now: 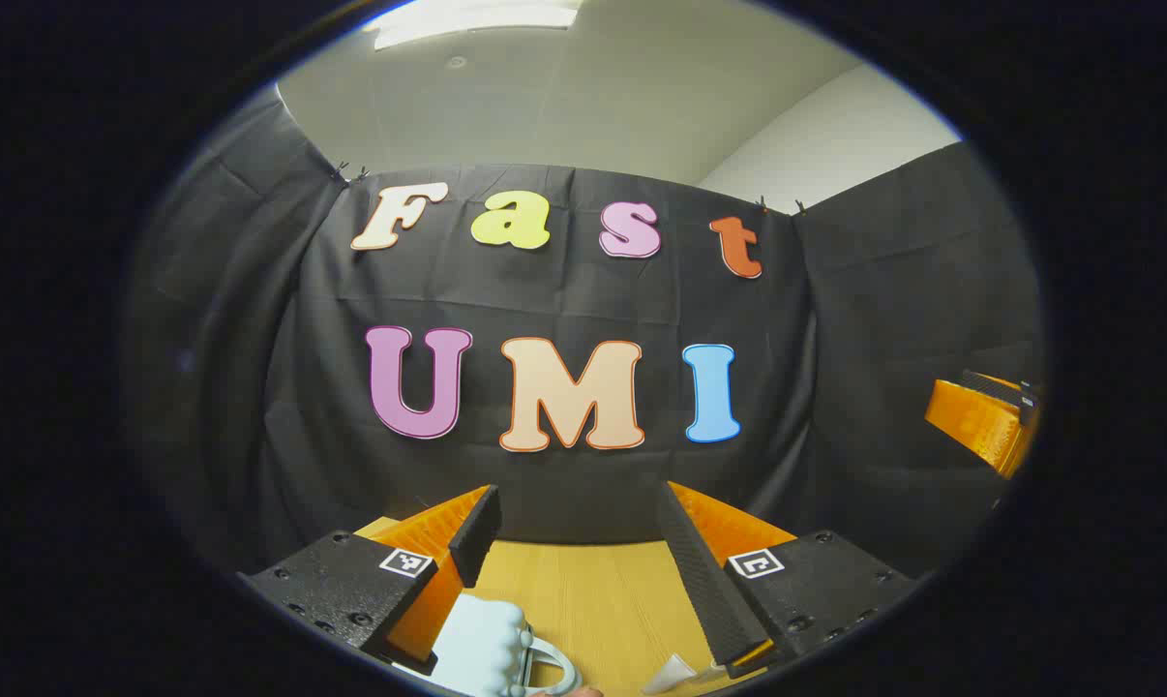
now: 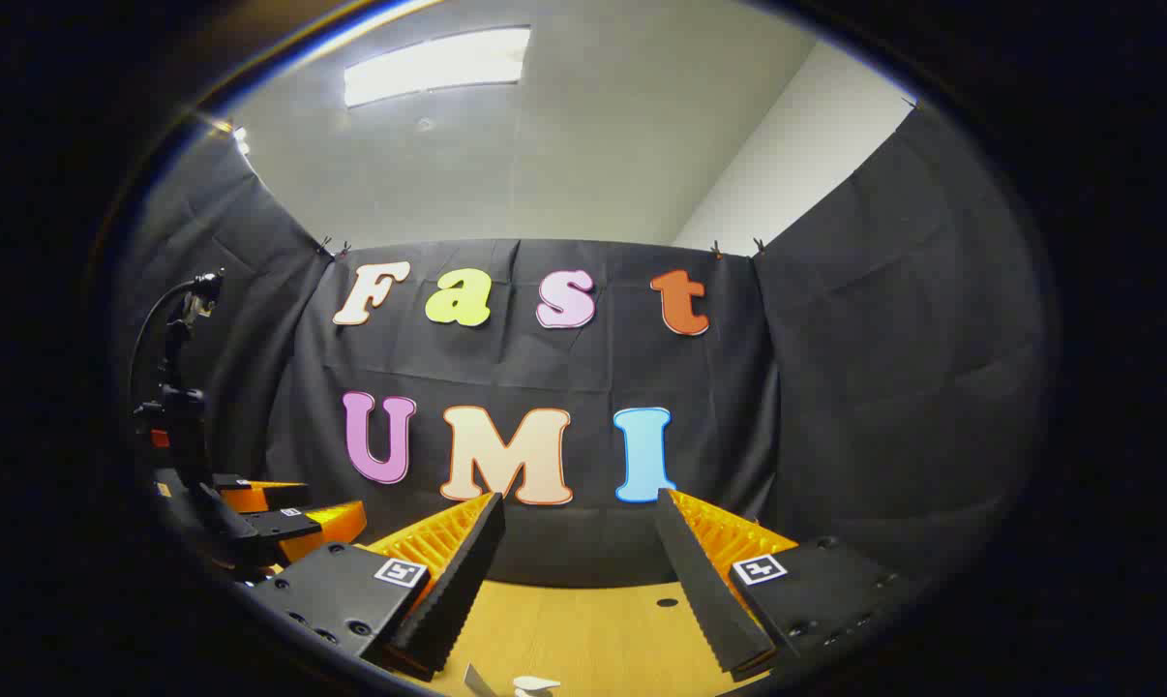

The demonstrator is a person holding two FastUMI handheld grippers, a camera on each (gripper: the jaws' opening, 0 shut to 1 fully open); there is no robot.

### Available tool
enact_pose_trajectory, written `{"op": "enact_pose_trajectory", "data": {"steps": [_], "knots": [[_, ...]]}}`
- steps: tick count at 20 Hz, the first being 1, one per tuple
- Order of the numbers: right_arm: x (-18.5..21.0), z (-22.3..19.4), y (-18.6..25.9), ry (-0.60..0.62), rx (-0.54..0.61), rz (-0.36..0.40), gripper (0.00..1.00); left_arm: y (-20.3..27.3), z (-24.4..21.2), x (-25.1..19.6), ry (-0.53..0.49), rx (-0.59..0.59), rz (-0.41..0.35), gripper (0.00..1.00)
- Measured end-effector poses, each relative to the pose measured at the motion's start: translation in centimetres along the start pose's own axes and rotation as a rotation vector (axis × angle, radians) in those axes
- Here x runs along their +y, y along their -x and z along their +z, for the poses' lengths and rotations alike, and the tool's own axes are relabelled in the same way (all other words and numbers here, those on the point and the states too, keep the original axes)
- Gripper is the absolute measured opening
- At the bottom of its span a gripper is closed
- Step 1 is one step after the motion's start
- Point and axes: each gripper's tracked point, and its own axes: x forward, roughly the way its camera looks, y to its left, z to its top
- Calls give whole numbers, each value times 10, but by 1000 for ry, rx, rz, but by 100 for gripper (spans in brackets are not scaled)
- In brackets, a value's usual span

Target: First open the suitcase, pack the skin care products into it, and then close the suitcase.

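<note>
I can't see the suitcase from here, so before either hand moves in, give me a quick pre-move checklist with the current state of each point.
1. Left tongs open, holding nothing: ok.
2. Right tongs open, holding nothing: ok.
3. Pale blue ribbed suitcase corner with handle beside the left tongs: ok.
4. Suitcase lid open or closed: cannot tell.
5. Light wooden tabletop ahead of the right tongs bare: ok.
6. Skin care products located: cannot tell.
</note>
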Motion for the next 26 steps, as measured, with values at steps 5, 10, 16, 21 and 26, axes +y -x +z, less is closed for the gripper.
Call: {"op": "enact_pose_trajectory", "data": {"steps": [5,10,16,21,26], "knots": [[4,-13,-4,-5,35,16,100,-1,3,-4,-19,-14,7,94],[-1,-24,-9,-12,53,40,100,-3,-10,-1,-5,22,39,94],[8,-46,-8,-46,84,161,98,-2,-50,43,-56,130,181,95],[13,-63,-14,-39,126,169,98,4,-104,60,12,248,204,95],[19,-75,-17,-20,159,125,98,0,-164,62,-22,386,156,95]]}}
